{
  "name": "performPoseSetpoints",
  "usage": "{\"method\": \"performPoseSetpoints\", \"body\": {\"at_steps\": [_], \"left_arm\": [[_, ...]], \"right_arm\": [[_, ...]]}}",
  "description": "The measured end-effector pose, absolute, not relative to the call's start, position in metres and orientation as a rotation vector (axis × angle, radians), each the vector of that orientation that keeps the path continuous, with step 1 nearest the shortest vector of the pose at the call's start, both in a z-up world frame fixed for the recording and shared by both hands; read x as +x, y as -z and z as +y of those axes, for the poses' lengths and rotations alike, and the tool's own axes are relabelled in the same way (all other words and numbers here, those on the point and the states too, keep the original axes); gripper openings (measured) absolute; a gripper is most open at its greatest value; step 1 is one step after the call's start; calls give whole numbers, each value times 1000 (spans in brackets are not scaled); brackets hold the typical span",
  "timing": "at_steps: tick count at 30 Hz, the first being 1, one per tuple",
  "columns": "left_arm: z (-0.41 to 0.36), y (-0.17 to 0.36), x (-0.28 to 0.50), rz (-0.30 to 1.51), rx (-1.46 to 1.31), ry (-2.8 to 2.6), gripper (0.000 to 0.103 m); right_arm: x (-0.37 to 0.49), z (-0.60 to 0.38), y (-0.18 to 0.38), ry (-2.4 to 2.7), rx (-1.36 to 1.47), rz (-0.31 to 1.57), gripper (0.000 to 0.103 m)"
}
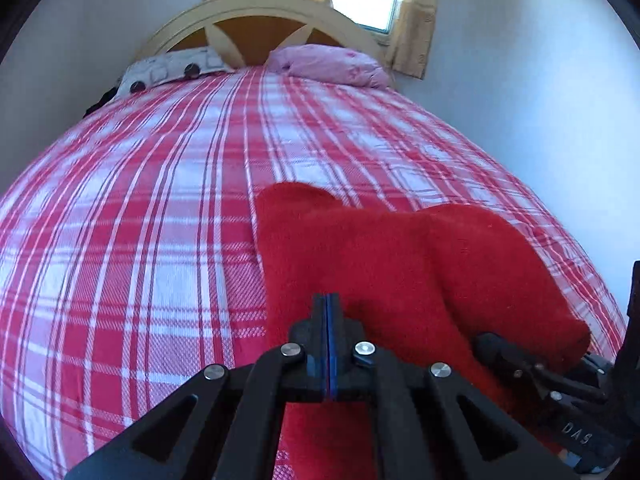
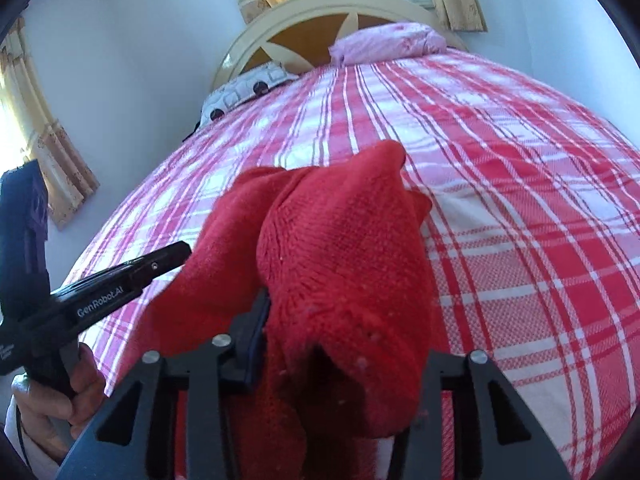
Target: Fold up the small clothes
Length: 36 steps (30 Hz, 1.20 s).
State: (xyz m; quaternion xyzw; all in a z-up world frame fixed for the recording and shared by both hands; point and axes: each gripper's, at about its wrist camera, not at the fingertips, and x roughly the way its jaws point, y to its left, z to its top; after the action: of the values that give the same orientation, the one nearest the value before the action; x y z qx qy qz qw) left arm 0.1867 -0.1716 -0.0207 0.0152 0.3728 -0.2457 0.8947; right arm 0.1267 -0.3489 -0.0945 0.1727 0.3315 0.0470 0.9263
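Red knit garment [image 2: 340, 248] is pinched by right gripper [image 2: 276, 320]; left gripper [image 1: 327, 304] pressed together.

A bed [image 1: 140, 208] in a red-and-white plaid cover. On it lie a red knit garment [image 1: 400, 256], a pink pillow [image 1: 332, 65] and a patterned pillow [image 1: 172, 70].

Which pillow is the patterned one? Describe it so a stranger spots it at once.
Start at the bed's arched cream headboard. Two pillows lie against it at the far end of the red-and-white plaid cover. The one you want is the white pillow at the left as both cameras see it, printed with grey squares and dark round dots; its neighbour, the pink pillow, has no such print.
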Motion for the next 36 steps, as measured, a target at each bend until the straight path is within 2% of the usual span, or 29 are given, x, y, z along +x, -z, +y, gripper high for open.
{"method": "performPoseSetpoints", "body": {"at_steps": [5,9,15,19,26,32,36], "left_arm": [[-172,20,186,809,101,483,0],[-180,48,211,991,123,472,1],[-195,50,213,961,145,446,0],[-195,49,213,968,133,448,0],[-146,54,225,1062,-219,645,1],[-157,45,215,1027,-116,695,1],[-150,52,218,1041,-199,750,1]], "right_arm": [[119,-345,86,-92,371,664,42],[125,-354,98,-60,393,702,42],[130,-361,112,-64,427,719,45],[131,-366,119,-77,480,732,52],[128,-369,123,-92,516,723,58],[127,-371,125,-103,536,720,60],[126,-371,126,-105,542,717,60]]}}
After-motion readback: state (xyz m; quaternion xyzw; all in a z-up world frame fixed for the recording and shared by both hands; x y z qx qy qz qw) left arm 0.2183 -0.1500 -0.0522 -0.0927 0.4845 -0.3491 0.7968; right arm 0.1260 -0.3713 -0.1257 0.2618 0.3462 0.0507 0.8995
